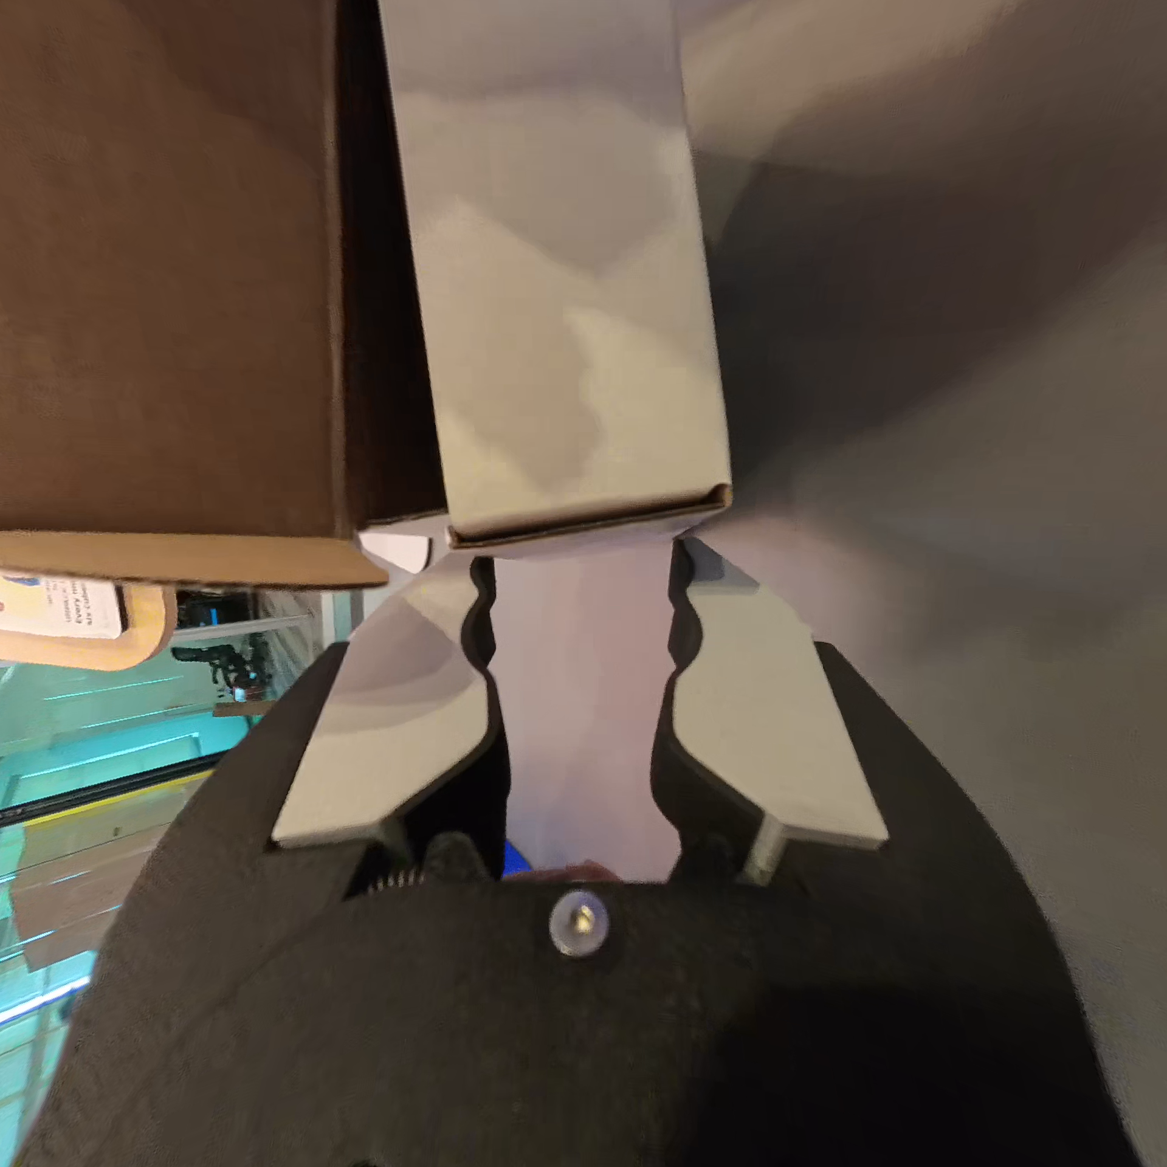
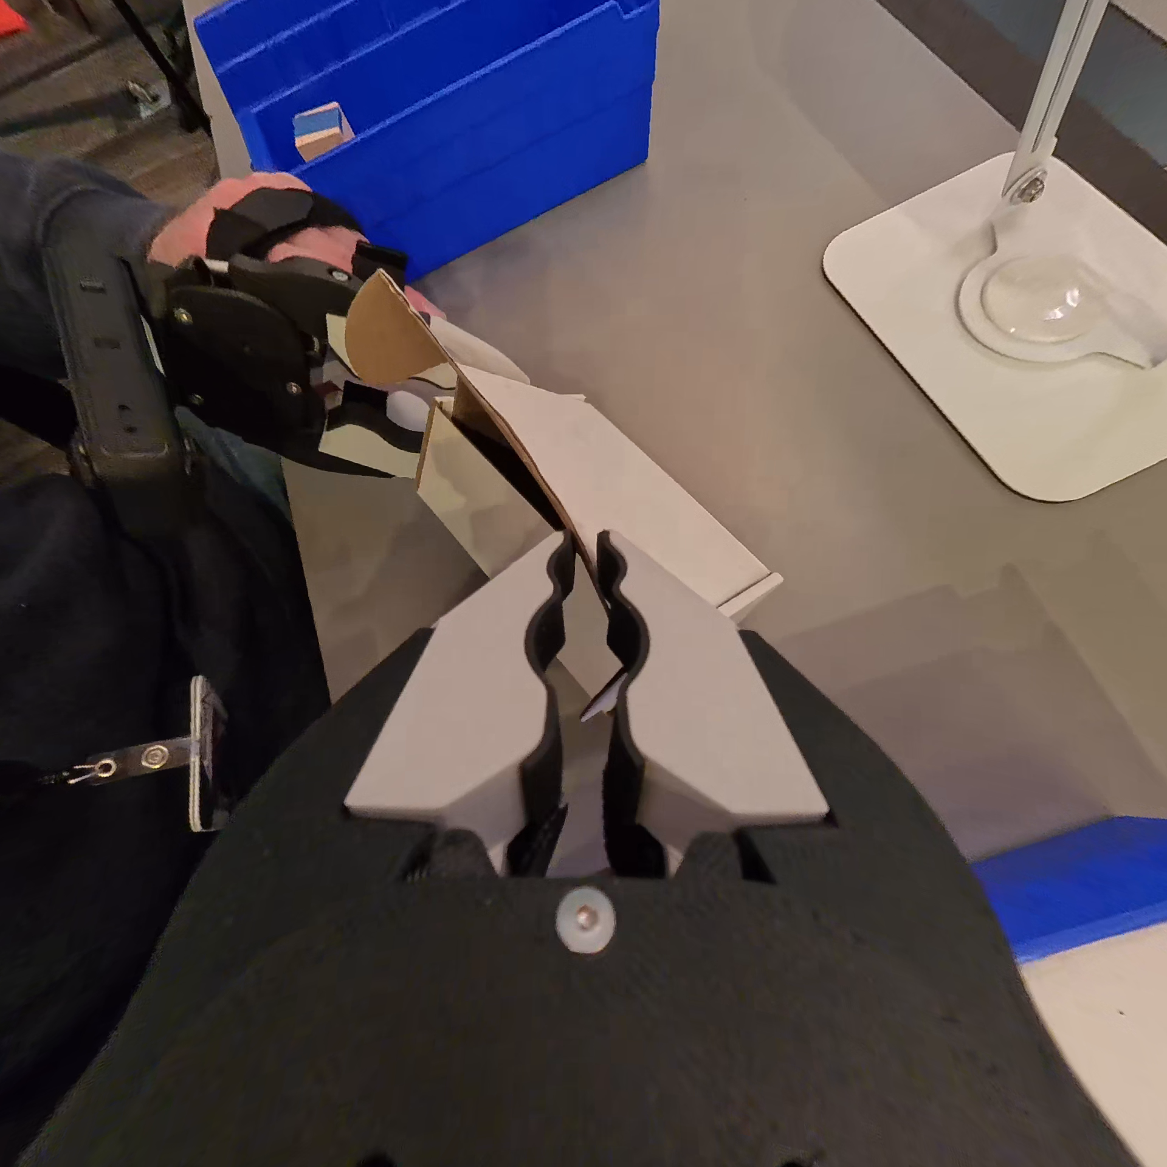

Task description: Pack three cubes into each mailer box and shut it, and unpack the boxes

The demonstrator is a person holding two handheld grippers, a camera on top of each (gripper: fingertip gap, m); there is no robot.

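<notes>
A white mailer box (image 2: 631, 480) with a brown inside lies on the grey table. Its lid (image 2: 505, 436) is raised a little, with a rounded brown tab (image 2: 385, 341) at the far end. My right gripper (image 2: 587, 556) is shut on the near edge of the lid. My left gripper (image 2: 366, 410) is open at the box's far end. In the left wrist view, my left gripper (image 1: 581, 562) has its fingertips against the box's white end wall (image 1: 568, 316), and the brown underside of the lid (image 1: 170, 284) is to the left. What is in the box is hidden.
A blue bin (image 2: 473, 126) stands behind the box and holds a wooden cube with a blue top (image 2: 319, 129). A white lamp base (image 2: 1010, 328) is at the right. Another blue bin (image 2: 1073, 878) is at the near right. A person's hand (image 2: 252, 215) and dark clothing are at the left.
</notes>
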